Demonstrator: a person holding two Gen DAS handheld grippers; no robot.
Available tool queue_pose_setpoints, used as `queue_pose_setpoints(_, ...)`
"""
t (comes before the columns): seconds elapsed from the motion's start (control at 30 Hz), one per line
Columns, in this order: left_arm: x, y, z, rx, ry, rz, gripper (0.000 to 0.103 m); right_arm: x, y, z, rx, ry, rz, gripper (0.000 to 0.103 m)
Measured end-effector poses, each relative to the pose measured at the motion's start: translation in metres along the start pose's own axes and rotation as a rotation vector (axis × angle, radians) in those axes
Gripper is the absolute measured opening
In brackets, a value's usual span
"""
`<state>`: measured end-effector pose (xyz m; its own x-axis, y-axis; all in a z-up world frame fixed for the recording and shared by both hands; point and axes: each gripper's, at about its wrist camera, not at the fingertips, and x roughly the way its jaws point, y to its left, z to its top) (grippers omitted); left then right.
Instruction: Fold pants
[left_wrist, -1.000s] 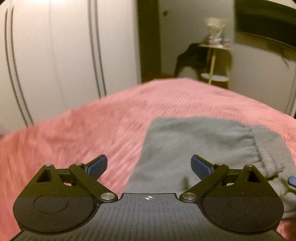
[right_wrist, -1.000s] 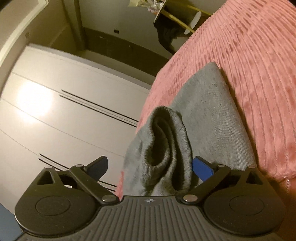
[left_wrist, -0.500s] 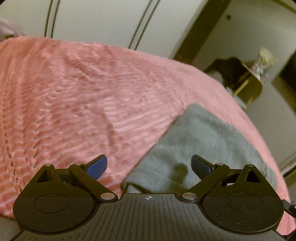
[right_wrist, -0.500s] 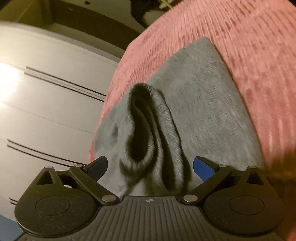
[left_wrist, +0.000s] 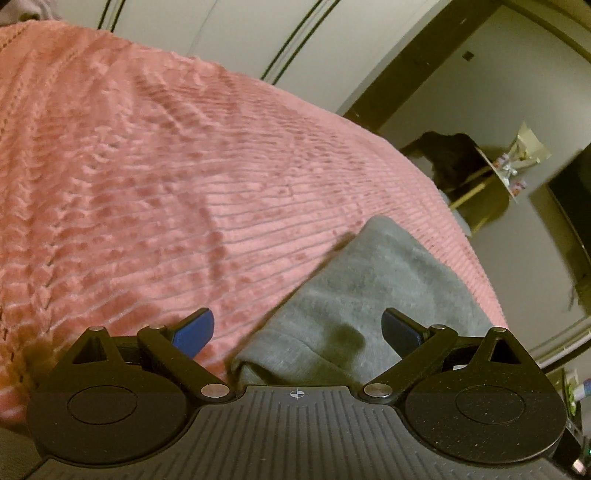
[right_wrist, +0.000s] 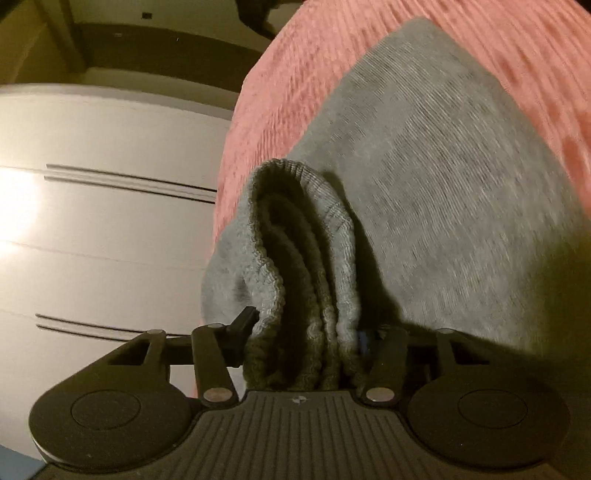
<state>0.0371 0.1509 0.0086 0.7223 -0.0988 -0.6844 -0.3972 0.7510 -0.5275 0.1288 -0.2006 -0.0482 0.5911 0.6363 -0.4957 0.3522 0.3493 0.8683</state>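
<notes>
The right gripper (right_wrist: 306, 332) was closing its jaws around the soft grey pants' (right_wrist: 424, 177) bunched ribbed cuff (left gripper (left_wrist: 297, 326) jaws wide, empty), so it needed every layer.

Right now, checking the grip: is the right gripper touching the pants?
Touching. The right wrist view shows the closing right gripper with the pants' ribbed hem bunched against both fingers.

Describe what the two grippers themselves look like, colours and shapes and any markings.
Both are matte black plastic. The left gripper has a ribbed base plate with a small white crosshair mark, two round speckled discs, angled link arms with silver pins, and blue pads on its fingertips. The right gripper is built the same; only a sliver of blue shows. No cables, hands or sleeves are visible.
</notes>
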Motion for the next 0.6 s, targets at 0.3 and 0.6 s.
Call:
queue_pose_setpoints(0.3, 0.001, 0.009, 0.002, -0.071, -0.014, -0.021, 0.1, 0.0, 0.051, -0.011, -0.197, -0.033, -0.109, 0.04)
queue_pose_setpoints(0.6, 0.0, 0.003, 0.0, -0.035, -0.005, -0.026, 0.1, -0.082, 0.126, -0.016, -0.345, -0.247, 0.111, 0.038)
